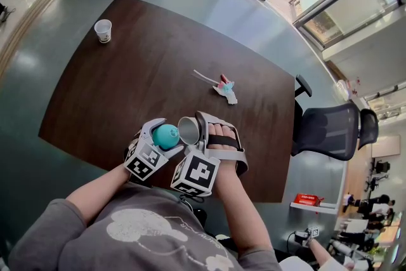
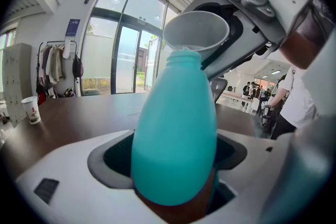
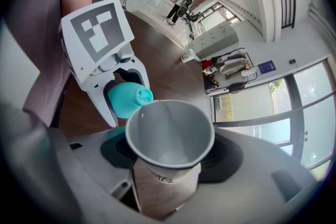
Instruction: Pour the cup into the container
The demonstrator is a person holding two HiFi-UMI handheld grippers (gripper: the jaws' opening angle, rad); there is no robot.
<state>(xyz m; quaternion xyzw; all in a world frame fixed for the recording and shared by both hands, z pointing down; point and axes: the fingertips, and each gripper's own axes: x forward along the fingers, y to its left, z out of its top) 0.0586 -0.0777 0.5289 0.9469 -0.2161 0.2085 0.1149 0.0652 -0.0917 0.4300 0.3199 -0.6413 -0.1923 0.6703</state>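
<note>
My left gripper [image 1: 154, 134] is shut on a teal bottle [image 1: 166, 136], held upright above the near edge of the dark table [image 1: 127, 85]. My right gripper [image 1: 202, 125] is shut on a white paper cup [image 1: 188, 130], tipped with its rim toward the bottle's mouth. In the left gripper view the cup [image 2: 195, 29] leans over the top of the bottle [image 2: 176, 134], rim touching its neck. The right gripper view looks into the cup [image 3: 170, 134]; nothing shows inside it. Just behind its rim sits the bottle's open mouth [image 3: 140, 95].
A second paper cup [image 1: 103, 30] stands at the table's far left corner. A small pink and teal item [image 1: 226, 87] lies mid-table to the right. A black office chair [image 1: 333, 130] is beside the table's right edge.
</note>
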